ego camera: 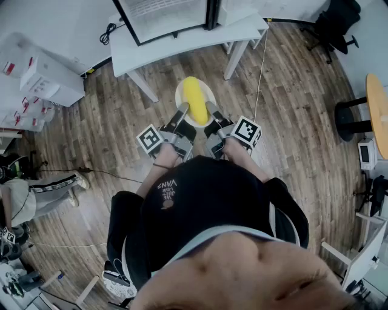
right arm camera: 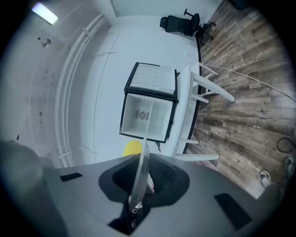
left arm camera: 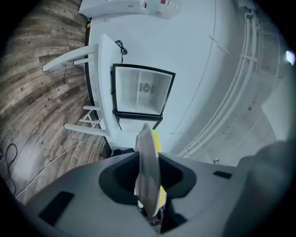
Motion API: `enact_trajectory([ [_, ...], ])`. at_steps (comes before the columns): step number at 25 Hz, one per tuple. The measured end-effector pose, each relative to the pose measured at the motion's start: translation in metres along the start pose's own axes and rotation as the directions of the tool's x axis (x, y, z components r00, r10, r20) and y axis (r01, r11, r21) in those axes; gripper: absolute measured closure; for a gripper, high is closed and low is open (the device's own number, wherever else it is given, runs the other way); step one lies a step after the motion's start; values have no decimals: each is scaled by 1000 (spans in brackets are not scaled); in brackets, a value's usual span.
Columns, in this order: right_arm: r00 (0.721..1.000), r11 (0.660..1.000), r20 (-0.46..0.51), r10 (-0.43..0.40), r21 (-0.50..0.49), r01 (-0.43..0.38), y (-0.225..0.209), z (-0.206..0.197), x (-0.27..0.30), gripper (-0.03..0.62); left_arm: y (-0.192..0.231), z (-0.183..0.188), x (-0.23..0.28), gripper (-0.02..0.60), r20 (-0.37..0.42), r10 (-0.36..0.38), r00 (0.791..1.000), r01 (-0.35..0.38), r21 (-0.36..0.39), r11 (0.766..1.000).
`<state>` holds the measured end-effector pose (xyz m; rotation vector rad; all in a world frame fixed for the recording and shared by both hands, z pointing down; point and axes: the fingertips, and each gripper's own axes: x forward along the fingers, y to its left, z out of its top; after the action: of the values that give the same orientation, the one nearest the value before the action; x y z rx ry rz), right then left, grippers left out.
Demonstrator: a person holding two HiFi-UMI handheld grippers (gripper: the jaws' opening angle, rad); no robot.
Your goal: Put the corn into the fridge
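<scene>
A yellow corn cob (ego camera: 194, 100) lies on a white plate (ego camera: 180, 92) held out in front of me over the wooden floor. My left gripper (ego camera: 180, 112) is shut on the plate's left rim and my right gripper (ego camera: 212, 111) is shut on its right rim. In the left gripper view the plate (left arm camera: 147, 173) runs edge-on between the jaws, the corn (left arm camera: 158, 140) showing behind it. The right gripper view shows the plate's edge (right arm camera: 138, 178) and the corn (right arm camera: 132, 148) likewise. The small fridge (ego camera: 167, 15) stands on a white table ahead, with its door open and its white inside (left arm camera: 141, 89) (right arm camera: 145, 113) bare.
The white table (ego camera: 182, 47) has legs reaching towards me. White boxes (ego camera: 48, 79) stand at the left, an office chair (ego camera: 333, 27) at the back right, a round wooden tabletop (ego camera: 379, 109) at the right edge. Another person's leg (ego camera: 54, 184) shows at the left. Cables cross the floor.
</scene>
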<state>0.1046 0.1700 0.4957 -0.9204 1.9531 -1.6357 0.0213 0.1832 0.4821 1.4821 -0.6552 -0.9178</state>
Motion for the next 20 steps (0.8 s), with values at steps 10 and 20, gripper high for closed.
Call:
enact_trajectory([
  [10,1000,1000,14,21,8,-22,8,-3,17,557,-1,17,2,480,-14,-6,1000,6,-5,1000],
  [20,999,1000,42,15,13,-16,10,-3,31,559,-1,32,5,480,-36,-4,999,3,-19,1000],
])
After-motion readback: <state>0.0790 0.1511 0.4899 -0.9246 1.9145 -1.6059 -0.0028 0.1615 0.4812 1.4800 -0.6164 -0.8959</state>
